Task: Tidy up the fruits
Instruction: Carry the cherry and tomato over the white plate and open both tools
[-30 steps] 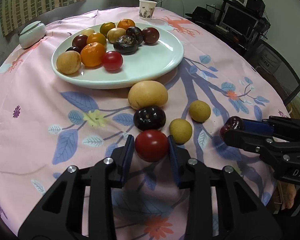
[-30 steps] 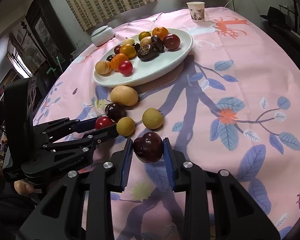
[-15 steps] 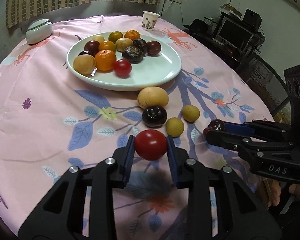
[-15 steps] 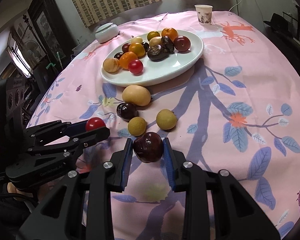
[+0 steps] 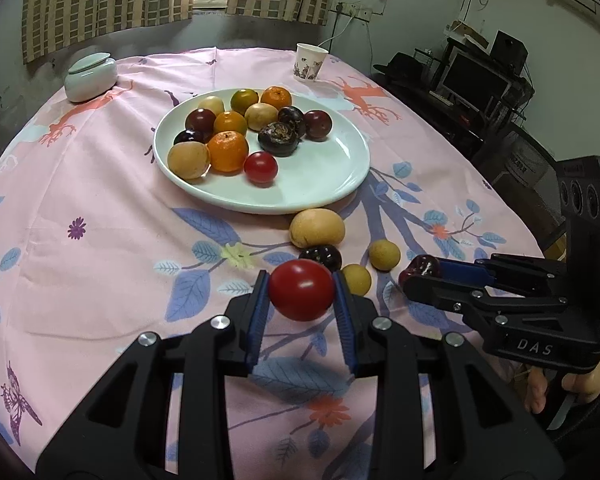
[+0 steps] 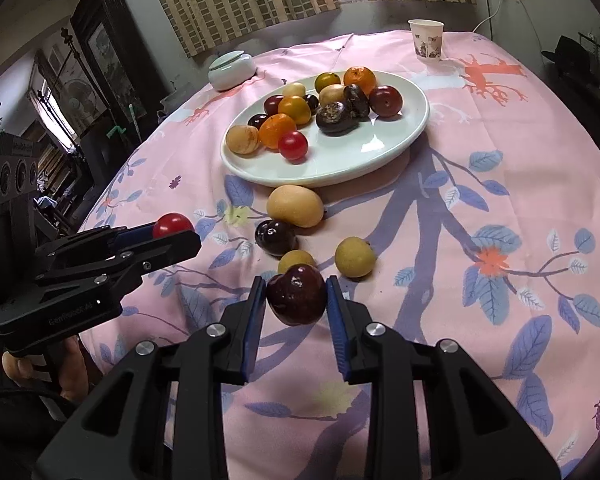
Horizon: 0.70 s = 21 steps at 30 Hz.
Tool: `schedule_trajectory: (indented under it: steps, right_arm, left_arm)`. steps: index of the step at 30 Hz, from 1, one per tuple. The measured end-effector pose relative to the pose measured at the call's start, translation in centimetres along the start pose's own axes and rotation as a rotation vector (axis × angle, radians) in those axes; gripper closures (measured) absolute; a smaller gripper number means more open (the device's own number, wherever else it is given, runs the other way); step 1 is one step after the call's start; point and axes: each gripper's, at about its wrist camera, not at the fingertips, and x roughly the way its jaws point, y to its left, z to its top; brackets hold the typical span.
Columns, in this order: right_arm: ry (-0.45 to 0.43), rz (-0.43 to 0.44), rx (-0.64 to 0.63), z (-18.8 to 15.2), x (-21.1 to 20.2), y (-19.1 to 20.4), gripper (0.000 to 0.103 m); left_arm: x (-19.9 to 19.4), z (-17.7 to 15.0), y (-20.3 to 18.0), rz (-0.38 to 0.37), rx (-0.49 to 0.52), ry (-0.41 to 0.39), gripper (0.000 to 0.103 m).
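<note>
With the plate (image 5: 356, 148) part filled, the left gripper (image 5: 301, 292) clamps a tomato (image 5: 301, 289), the right gripper (image 6: 296, 300) a plum (image 6: 297, 294), and four fruits (image 6: 295, 205) wait by the plate's near edge.

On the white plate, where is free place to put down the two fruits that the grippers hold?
The white plate is bare on its near right part, between the red tomato, the dark wrinkled fruit and the rim. Its far left half is crowded with fruit. Loose fruits, such as the large yellow fruit, lie before the near rim.
</note>
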Motion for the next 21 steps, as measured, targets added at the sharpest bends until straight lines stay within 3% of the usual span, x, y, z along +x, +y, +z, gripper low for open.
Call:
schedule_trajectory:
  steps: [8, 15, 21]
  right_arm:
    - [-0.052, -0.046, -0.056, 6.1, 0.9, -1.5, 0.072]
    - [-0.009, -0.079, -0.081, 12.0, 5.1, -3.0, 0.072]
    - [0.014, -0.132, -0.099, 13.7, 7.9, -4.1, 0.072]
  left_arm:
    - [1.3, 5.3, 0.2, 0.048, 0.029, -0.021, 0.071]
    - [6.5, 11.8, 2.0, 0.030, 0.016, 0.035, 0.071]
    - [10.5, 14.0, 3.0, 0.022, -0.015, 0.090, 0.071]
